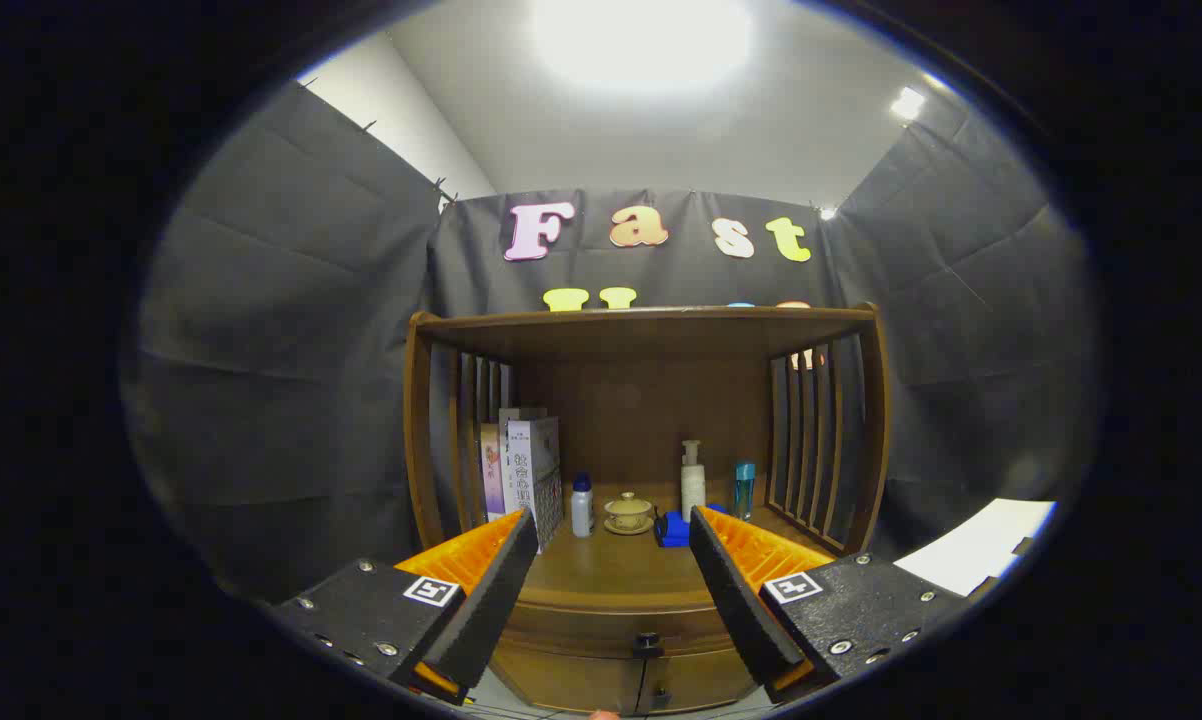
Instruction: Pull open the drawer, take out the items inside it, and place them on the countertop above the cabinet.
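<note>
A brown wooden cabinet [641,350] with slatted sides stands ahead of me. Its countertop [611,570] lies beyond my fingers. The drawer [561,678] sits shut below the countertop, with a small dark knob [647,643] low between my fingers. My gripper [613,545] is open, its fingers spread wide and nothing between them. What is inside the drawer is hidden.
On the countertop stand upright boxes [531,470] at the left, a small white bottle with a blue cap [582,505], a lidded tan cup on a saucer [628,513], a blue object [673,529], a white pump bottle [693,482] and a teal bottle [744,488]. A white sheet [976,545] lies off to the right.
</note>
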`<act>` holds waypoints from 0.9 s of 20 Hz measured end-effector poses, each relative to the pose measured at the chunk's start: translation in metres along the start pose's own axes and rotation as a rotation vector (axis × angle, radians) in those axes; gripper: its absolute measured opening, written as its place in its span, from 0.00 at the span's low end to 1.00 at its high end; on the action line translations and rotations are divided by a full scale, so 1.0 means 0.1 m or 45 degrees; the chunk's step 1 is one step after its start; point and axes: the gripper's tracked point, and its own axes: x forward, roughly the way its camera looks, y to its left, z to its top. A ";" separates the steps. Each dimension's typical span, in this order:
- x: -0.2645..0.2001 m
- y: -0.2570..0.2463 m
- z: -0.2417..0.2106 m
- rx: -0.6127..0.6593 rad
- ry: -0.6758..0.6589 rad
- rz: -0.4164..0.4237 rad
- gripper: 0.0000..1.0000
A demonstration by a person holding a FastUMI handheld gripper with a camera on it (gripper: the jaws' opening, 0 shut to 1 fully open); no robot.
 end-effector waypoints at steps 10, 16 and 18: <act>0.04 -0.03 -0.16 -0.008 0.059 -0.024 0.95; 0.06 -0.10 -0.19 0.018 0.071 -0.038 0.95; 0.06 -0.11 -0.21 0.031 0.076 -0.032 0.95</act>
